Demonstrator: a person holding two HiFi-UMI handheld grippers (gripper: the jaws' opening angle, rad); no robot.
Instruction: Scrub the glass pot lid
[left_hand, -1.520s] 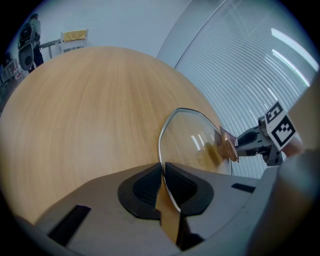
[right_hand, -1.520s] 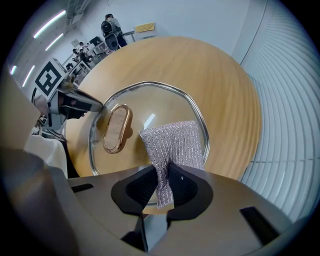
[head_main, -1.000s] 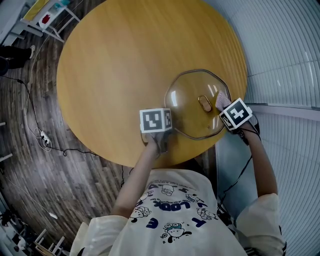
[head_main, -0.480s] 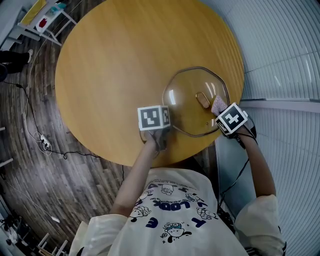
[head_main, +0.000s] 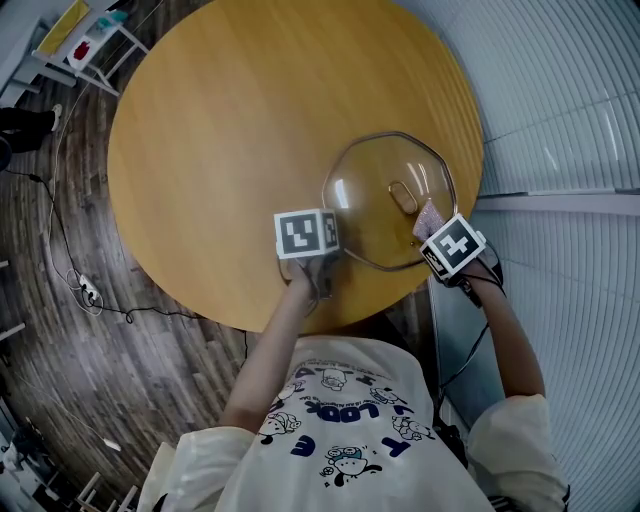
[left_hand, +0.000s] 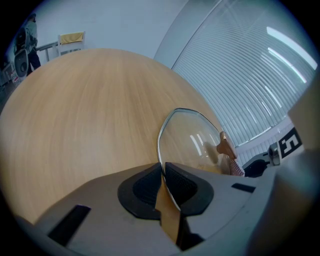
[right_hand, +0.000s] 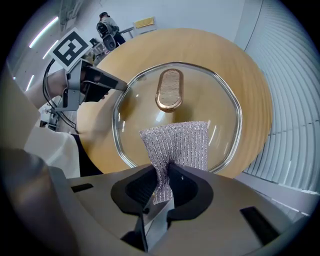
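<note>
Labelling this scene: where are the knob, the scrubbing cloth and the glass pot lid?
knob (right_hand: 169, 89), right gripper view, centre of its top.
scrubbing cloth (right_hand: 182, 145), right gripper view, free flap on the glass.
glass pot lid (left_hand: 192, 142), left gripper view, clear glass panel.

Bright, even light; fisheye edges dark and warped.

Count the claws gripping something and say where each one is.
2. The left claw is shut on the glass lid, on the rim at its near left edge. The right claw is shut on the silvery scrub cloth, which lies on the lid's near right part.
</note>
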